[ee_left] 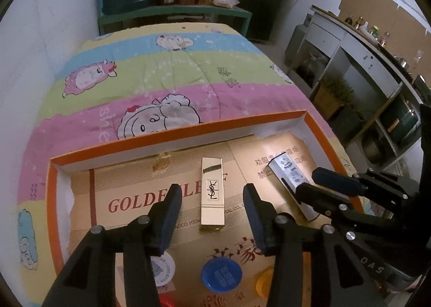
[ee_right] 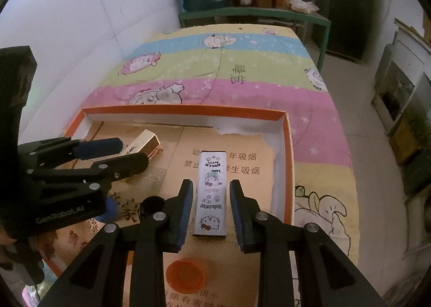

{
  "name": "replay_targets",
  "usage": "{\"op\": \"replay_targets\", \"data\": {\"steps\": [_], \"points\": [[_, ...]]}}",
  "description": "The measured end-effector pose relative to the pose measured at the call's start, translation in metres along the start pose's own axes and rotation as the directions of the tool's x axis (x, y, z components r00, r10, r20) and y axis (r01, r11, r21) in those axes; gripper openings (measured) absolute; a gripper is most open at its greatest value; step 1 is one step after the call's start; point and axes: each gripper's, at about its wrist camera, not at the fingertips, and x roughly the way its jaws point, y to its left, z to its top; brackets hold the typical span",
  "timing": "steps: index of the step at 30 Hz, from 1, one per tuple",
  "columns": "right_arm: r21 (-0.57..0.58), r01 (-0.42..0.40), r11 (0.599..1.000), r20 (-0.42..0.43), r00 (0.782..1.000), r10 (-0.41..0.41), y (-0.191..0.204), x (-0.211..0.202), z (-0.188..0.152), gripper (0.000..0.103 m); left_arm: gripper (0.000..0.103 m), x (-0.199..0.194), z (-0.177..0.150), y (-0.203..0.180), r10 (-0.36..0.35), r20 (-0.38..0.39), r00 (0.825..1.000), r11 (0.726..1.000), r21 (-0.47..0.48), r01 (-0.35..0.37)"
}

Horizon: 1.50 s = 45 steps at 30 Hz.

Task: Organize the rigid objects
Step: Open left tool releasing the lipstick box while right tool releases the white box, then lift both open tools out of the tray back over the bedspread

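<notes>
Left gripper [ee_left: 212, 215] and right gripper [ee_right: 211, 206], fingers spread and holding nothing, straddle a gold lipstick [ee_left: 212, 193] and a silver case [ee_right: 211, 193] lying flat in the orange-rimmed box [ee_right: 186, 110] on the bed [ee_left: 150, 69]. Closing squarely across each long side should prevent twisting.

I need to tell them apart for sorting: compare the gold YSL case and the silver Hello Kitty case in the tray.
The gold YSL case is shiny gold with one black logo; the silver Hello Kitty case is silver with cartoon prints. The gold one looks shorter and squarer, the silver one longer and flatter. The gold one lies between the left hand-held gripper's open fingers, the silver one between the right hand-held gripper's. Both lie flat on cardboard in the orange tray.
</notes>
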Motion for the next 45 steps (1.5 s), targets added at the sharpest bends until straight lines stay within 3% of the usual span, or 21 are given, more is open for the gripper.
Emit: {"op": "replay_targets", "data": {"steps": [15,32,40,45], "points": [[0.011,0.0,1.0,0.032,1.0,-0.001,0.013,-0.031,-0.011,0.029,0.047,-0.051,-0.018,-0.004,0.004,0.079,0.997,1.0,0.003,-0.005],[-0.021,0.0,1.0,0.07,0.998,0.001,0.054,-0.082,-0.04,0.029,0.047,-0.116,-0.057,0.005,0.004,0.167,0.986,0.999,-0.046,0.003],[-0.061,0.004,0.998,0.083,0.997,0.001,0.075,-0.1,-0.063,0.029,0.047,-0.141,-0.081,0.011,0.016,0.22,0.975,0.997,-0.075,0.001],[-0.095,-0.033,0.995,0.085,0.996,0.041,0.093,-0.109,-0.082,0.029,0.047,-0.155,-0.099,0.009,0.045,0.262,0.964,0.997,-0.072,-0.027]]}}
